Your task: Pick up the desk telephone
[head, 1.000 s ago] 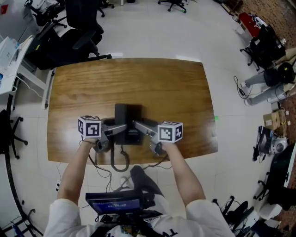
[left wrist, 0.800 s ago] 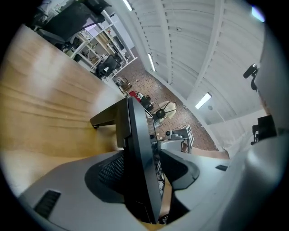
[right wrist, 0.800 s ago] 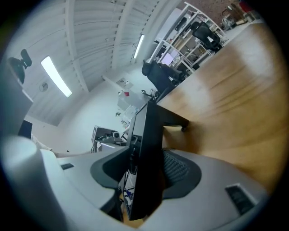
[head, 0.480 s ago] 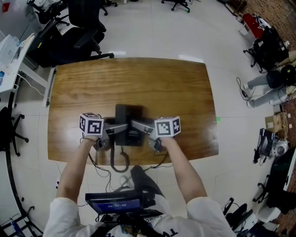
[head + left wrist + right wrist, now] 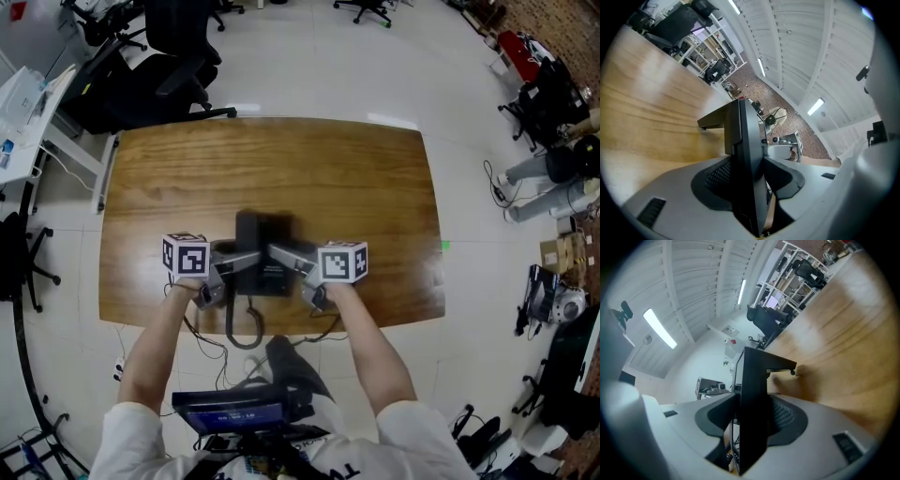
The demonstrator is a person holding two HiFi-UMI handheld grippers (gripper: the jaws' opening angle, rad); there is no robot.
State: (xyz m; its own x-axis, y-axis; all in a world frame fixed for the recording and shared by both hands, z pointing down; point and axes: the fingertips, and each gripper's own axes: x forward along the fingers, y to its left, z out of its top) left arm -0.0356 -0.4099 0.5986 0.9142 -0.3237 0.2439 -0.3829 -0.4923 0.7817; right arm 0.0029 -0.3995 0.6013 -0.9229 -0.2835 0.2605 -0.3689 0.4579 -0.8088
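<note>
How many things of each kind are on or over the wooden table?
desk telephone: 1
grippers: 2, the left gripper and the right gripper; the jaws of both have just been closing, with the desk telephone between them
Total: 3

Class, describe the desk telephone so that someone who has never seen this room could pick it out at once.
Find the wooden table on the pale floor. Near its front edge sits the desk telephone. It is the only black, boxy thing on the wood, with a dark cord trailing off that edge.
</note>
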